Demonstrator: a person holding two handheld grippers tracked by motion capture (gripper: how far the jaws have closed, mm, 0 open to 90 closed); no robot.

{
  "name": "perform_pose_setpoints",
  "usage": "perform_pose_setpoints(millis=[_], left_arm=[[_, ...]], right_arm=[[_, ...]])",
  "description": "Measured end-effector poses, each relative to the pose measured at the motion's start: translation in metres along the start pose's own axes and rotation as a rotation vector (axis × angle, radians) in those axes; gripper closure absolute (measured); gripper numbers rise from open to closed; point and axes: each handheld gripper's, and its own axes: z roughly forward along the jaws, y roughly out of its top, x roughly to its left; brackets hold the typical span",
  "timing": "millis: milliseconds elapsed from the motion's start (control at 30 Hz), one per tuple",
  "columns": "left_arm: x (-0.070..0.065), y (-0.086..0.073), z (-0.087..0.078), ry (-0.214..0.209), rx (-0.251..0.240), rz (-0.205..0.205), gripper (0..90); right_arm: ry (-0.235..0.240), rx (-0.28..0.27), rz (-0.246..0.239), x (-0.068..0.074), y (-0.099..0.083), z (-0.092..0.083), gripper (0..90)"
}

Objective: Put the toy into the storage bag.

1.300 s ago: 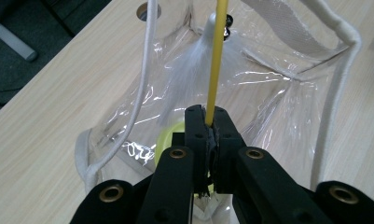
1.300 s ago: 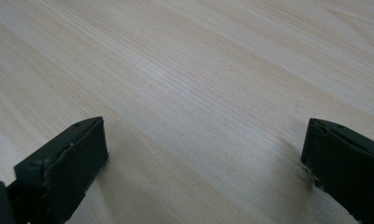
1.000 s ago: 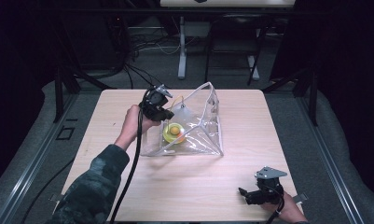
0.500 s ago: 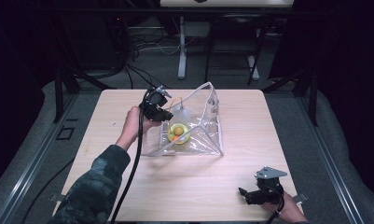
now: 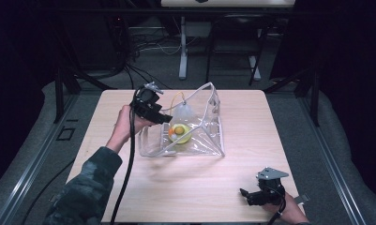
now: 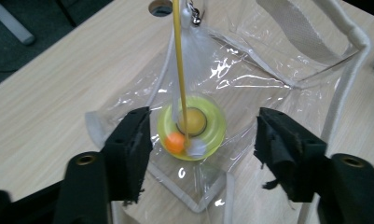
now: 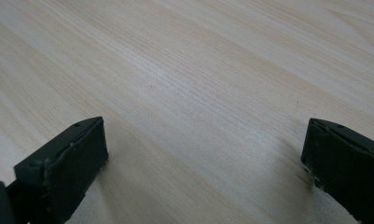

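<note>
Now left claw just opened (toy released in pouch).

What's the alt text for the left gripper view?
The left gripper, jaws just opened and holding nothing, hangs over a clear plastic bag on the wooden table; inside lies a yellow ring toy with small balls.

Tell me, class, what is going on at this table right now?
A person works at a wooden table with a gripper in each hand. The left gripper hovers over a clear plastic bag that holds a yellow ring-shaped toy with a small orange ball on it. Its jaws have just been opening and now stand apart on either side of the toy, gripping nothing. The right gripper sits low over bare wood at the near right corner, jaws open.
</note>
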Motion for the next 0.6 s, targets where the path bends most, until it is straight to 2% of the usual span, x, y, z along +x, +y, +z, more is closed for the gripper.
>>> perform_pose_setpoints(millis=[100,233,300,600], left_arm=[[0.001,-0.002,-0.013,0.014,-0.013,0.002,25.6],[0.002,-0.008,-0.028,0.018,-0.028,-0.021,16.1],[0.002,-0.012,-0.036,0.015,-0.037,-0.022,14.4],[0.001,-0.032,-0.063,0.072,-0.021,-0.018,2.9]], right_arm=[[0.002,-0.002,0.001,0.000,0.000,0.000,0.0],[-0.002,-0.003,0.001,0.000,0.000,0.000,0.0],[0.000,-0.001,0.000,0.000,0.000,0.000,0.0],[0.003,-0.001,0.003,0.000,0.000,0.000,0.0]])
